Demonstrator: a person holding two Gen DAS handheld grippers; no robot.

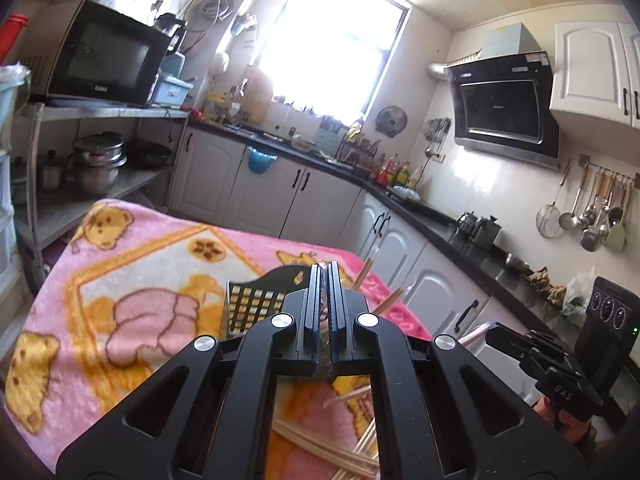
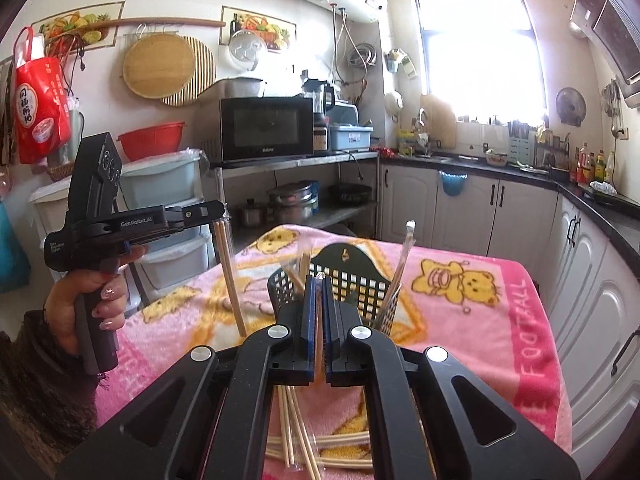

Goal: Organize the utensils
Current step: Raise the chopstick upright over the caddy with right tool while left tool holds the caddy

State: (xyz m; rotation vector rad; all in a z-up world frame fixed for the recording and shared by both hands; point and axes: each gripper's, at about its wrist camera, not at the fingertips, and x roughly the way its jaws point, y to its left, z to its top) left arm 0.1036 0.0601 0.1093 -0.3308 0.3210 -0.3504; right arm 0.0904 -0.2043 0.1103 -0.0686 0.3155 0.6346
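A black perforated utensil holder (image 2: 352, 276) stands on the pink blanket (image 2: 480, 320) and holds a few wrapped chopstick pairs (image 2: 400, 268). It also shows in the left wrist view (image 1: 256, 304). My left gripper (image 1: 327, 270) is shut on a wrapped chopstick pair; in the right wrist view that gripper (image 2: 218, 211) holds the pair (image 2: 232, 276) hanging down to the left of the holder. My right gripper (image 2: 319, 280) is shut on a wrapped chopstick pair just in front of the holder. It also shows in the left wrist view (image 1: 492, 330). Several loose pairs (image 2: 304, 440) lie on the blanket below.
The blanket covers a table with edges near white cabinets (image 2: 592, 280) on the right. A metal shelf with a microwave (image 2: 266, 130) and pots (image 2: 294, 202) stands behind. Plastic drawers (image 2: 168, 216) stand at the left. The black counter (image 1: 460, 224) runs along the right.
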